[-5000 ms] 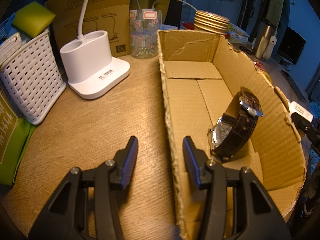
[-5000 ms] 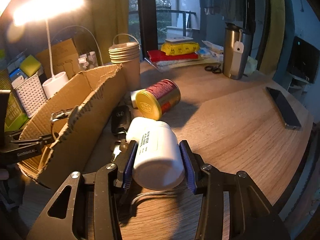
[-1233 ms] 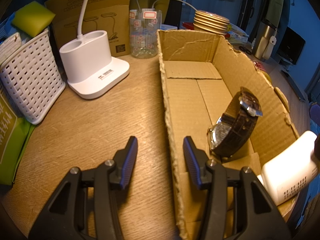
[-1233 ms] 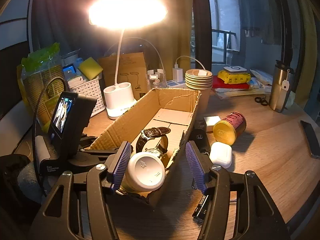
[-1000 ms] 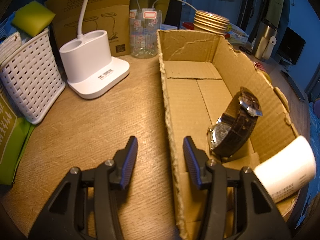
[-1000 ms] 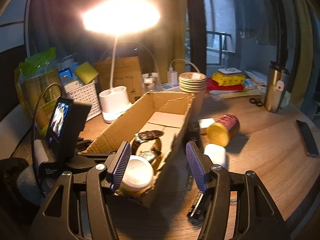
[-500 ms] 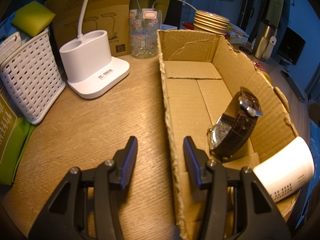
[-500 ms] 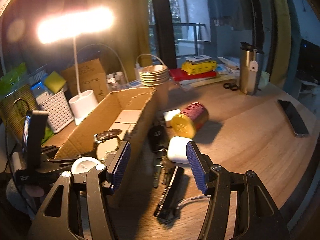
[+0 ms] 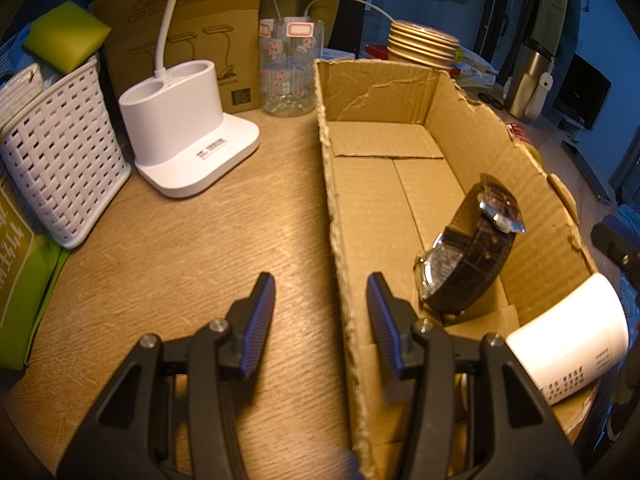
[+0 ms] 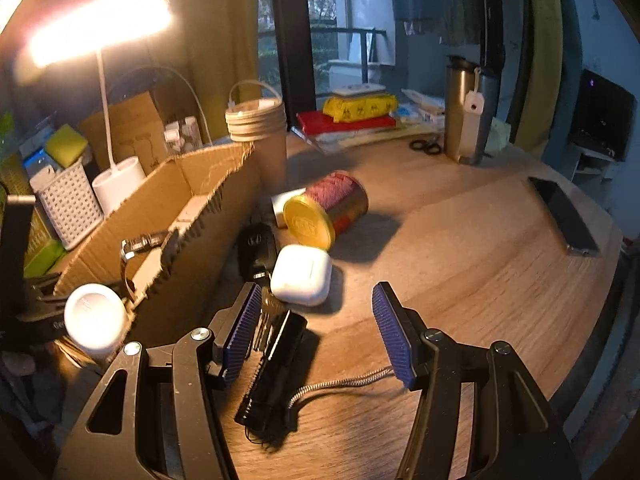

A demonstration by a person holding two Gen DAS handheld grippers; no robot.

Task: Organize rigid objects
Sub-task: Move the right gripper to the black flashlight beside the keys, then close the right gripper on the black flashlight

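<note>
Left gripper (image 9: 320, 304): its fingers stand apart, one on each side of the near long wall of the cardboard box (image 9: 340, 240); whether the pads press that wall I cannot tell.
Right gripper (image 10: 316, 328): fingers apart with nothing between the pads, above the bench (image 10: 460, 264), just outside the box's other long wall.
Cardboard box: open-topped, with torn rims, lying lengthwise on the bench beside the white lamp base (image 9: 188, 128).
White bottle (image 9: 568, 344): lies on its side in the near end of the box, its round base (image 10: 94, 316) turned toward the right wrist camera; no fingers touch it.
Wristwatch (image 9: 468, 252): brown strap, propped against the box's right inner wall, just beyond the bottle.
White earbud case (image 10: 301, 275): on the bench outside the box, just ahead of the right gripper.
Black car key (image 10: 256, 248): between the earbud case and the box wall.
Black oblong device (image 10: 276, 368): with a braided cord, under the right gripper's left finger.
Red can (image 10: 326, 210): yellow lid, on its side, past the earbud case.
Far bench edge: a steel tumbler (image 10: 466, 112) and scissors (image 10: 426, 146).
Right bench edge: a dark phone (image 10: 564, 216) lying flat.
Left bench edge: a white woven basket (image 9: 56, 160).
</note>
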